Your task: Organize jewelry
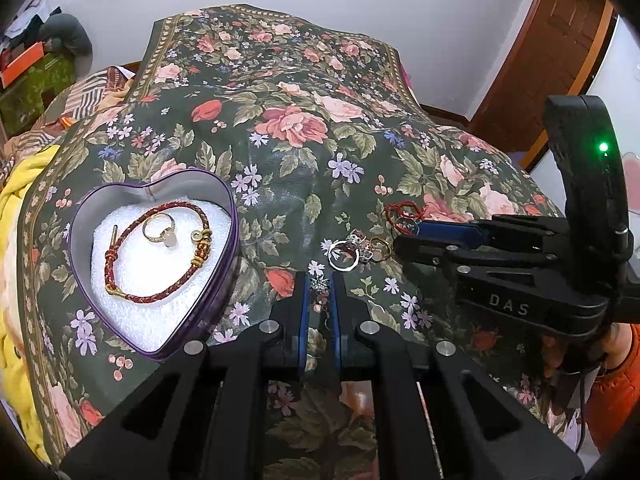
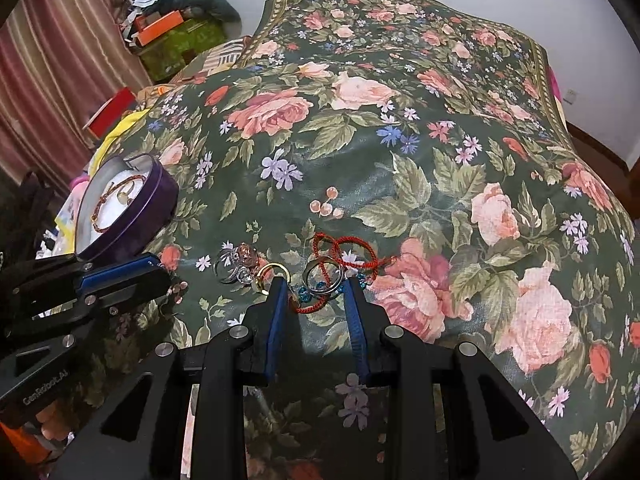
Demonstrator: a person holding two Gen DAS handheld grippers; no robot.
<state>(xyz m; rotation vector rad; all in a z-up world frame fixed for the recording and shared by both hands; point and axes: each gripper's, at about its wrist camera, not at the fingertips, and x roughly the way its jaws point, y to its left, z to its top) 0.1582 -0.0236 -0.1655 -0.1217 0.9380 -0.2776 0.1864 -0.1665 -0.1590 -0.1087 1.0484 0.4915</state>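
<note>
A purple heart-shaped tin (image 1: 76, 216) (image 2: 160, 196) with white foam holds a red braided bracelet (image 1: 160, 294) and a gold ring with a pale stone (image 1: 158, 230). My left gripper (image 1: 319, 278) (image 2: 168, 278) is just right of the tin, shut on a small sparkly jewelled piece (image 1: 320, 285) with copper beads hanging below it. On the floral cloth, loose jewelry lies in a cluster: a silver ring (image 1: 343, 258) (image 2: 322, 278), a gold ring (image 2: 268, 276), stone-set rings (image 2: 236, 264) and a red cord bracelet (image 2: 344, 252). My right gripper (image 2: 318, 286) (image 1: 408, 236) is open, its fingers straddling the silver ring and cord.
A dark green floral cloth (image 2: 400, 160) covers the whole raised surface. A yellow blanket (image 1: 16, 208) lies at the left edge. Boxes and clothes (image 2: 168, 28) pile up by a striped curtain. A hand in an orange sleeve (image 1: 616, 360) holds the right gripper.
</note>
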